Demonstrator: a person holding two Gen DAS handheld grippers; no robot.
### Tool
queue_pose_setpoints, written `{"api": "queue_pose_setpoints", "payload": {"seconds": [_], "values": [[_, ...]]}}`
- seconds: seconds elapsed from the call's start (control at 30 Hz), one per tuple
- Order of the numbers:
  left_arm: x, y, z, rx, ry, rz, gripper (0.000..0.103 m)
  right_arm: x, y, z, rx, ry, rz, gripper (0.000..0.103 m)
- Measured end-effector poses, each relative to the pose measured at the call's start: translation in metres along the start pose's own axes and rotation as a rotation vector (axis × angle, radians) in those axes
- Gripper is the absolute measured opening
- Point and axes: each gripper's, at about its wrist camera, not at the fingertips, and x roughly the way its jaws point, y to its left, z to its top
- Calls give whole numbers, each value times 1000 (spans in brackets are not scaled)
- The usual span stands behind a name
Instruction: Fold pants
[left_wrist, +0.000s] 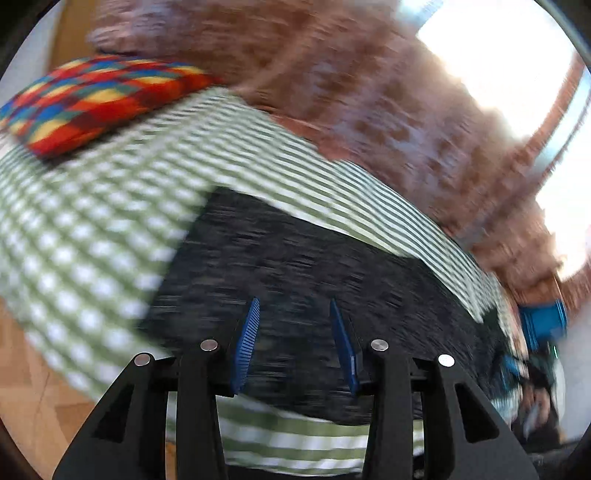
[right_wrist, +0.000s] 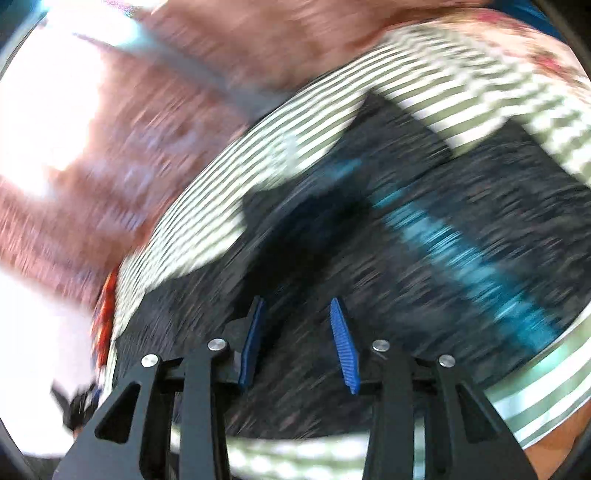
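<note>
Dark speckled pants (left_wrist: 295, 258) lie flat on a green and white checked bedcover (left_wrist: 92, 221). Both views are motion-blurred. My left gripper (left_wrist: 294, 306) is open and empty just above the pants, blue pads apart. In the right wrist view the pants (right_wrist: 369, 288) show a teal stripe (right_wrist: 461, 258) running along the cloth. My right gripper (right_wrist: 297, 306) is open and empty above the dark cloth. The other gripper shows as a blue shape at the right edge of the left wrist view (left_wrist: 543, 325).
A multicoloured patchwork cushion (left_wrist: 92, 99) lies on the bedcover at the far left. A reddish-brown patterned curtain (left_wrist: 369, 92) hangs behind the bed beside a bright window (left_wrist: 498, 55). Wooden floor (left_wrist: 29, 387) shows at the lower left.
</note>
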Motion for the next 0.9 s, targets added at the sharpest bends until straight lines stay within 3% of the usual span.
{"api": "queue_pose_setpoints", "payload": {"seconds": [0.2,0.23,0.3,0.37,0.43,0.5,0.57,0.73,0.9], "values": [[46,-74,-16,185,128,-155,38,3,-44,68,87,-146,-203,32],[55,-87,-21,215,154,-176,38,8,-50,78,91,-146,-222,32],[67,-108,-27,259,183,-202,38,21,-60,87,87,-112,-262,42],[81,-130,-32,301,222,-241,38,32,-69,88,78,-83,-300,43],[92,-146,-39,333,254,-272,38,39,-66,87,48,-73,-310,37],[98,-160,-46,369,281,-296,38,45,-60,87,6,-58,-348,19],[106,-177,-52,417,308,-322,38,43,-52,87,-23,-55,-364,10],[118,-209,-70,504,378,-410,38,2,-14,89,-125,-134,-366,8],[125,-227,-92,579,467,-492,38,-69,1,94,-178,-232,-379,8]]}}
